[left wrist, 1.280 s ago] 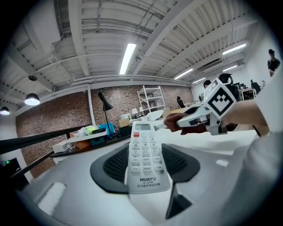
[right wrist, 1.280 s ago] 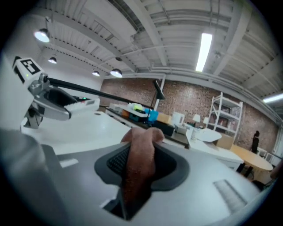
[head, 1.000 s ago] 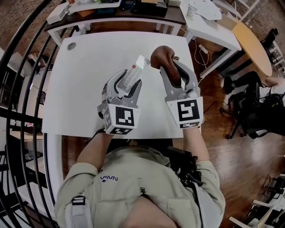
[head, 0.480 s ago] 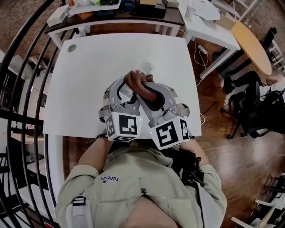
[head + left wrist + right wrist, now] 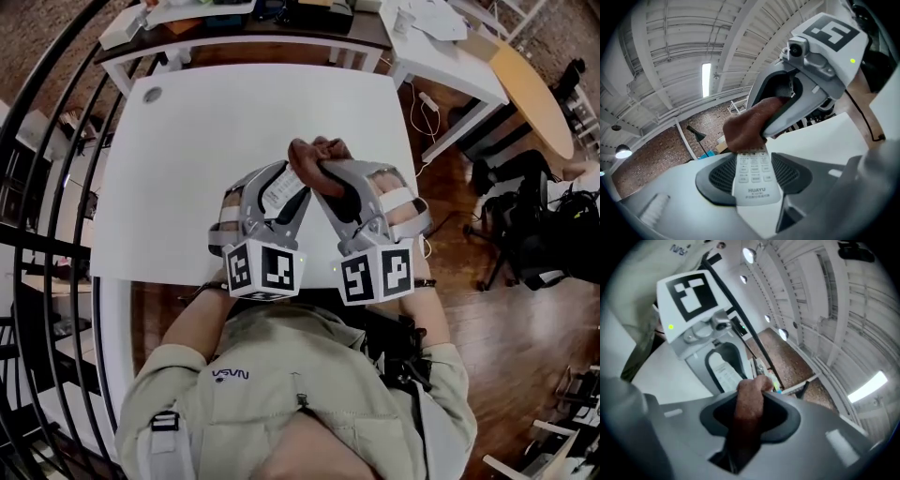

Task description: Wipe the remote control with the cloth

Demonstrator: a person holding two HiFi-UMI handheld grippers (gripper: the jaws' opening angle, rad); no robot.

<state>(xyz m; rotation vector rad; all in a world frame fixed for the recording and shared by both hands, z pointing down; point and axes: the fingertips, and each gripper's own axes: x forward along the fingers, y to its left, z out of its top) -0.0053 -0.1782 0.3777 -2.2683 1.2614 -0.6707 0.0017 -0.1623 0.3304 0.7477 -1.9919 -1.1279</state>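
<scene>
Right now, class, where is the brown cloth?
The cloth is at the head view's centre, clamped in the right gripper and pressed on the far end of the remote control in the left gripper.

Two handheld grey two-jaw grippers: left gripper (image 5: 284, 180), right gripper (image 5: 349, 171). Two jaws on each, four in all. Two cubes with black-and-white square markers, one at the rear of the left gripper (image 5: 267, 269), one at the rear of the right (image 5: 377, 275). One slim white plastic remote control (image 5: 278, 195), gripped between the left gripper's jaws. One crumpled brown cloth (image 5: 314, 155), pinched in the right gripper's jaws and touching the remote's far end. One white square table (image 5: 187, 141) beneath both grippers. One round wooden table (image 5: 534, 94) and one black office chair (image 5: 525, 234), well apart on the right gripper's side.
</scene>
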